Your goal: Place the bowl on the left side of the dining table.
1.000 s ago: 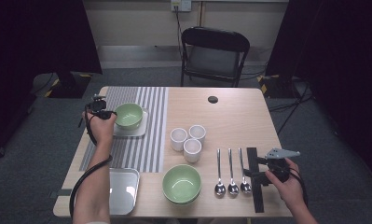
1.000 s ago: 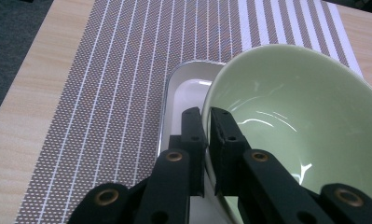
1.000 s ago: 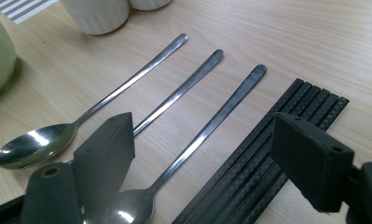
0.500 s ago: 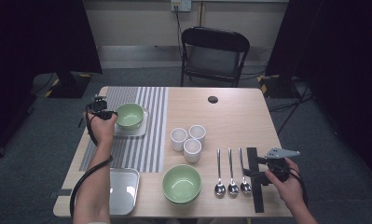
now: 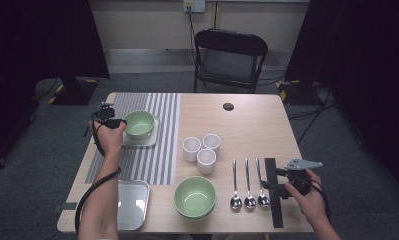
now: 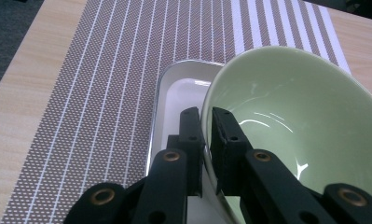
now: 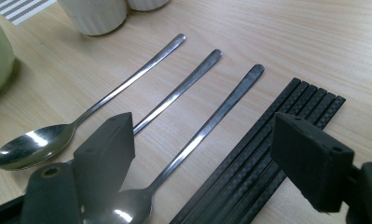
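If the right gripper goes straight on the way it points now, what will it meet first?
Probably the nearest spoon: it lies between the open jaws of the right gripper, with the black chopsticks just beside. Depth is unclear.

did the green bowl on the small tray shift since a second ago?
No. The green bowl sits on the small tray, same spot against the striped mat, left tool clamped on its rim.

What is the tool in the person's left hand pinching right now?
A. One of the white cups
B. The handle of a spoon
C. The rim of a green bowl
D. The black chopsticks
C: in the left gripper view the left gripper has one of its fingers outside and the other inside the wall of the green bowl, closed on its rim, above the small white tray.
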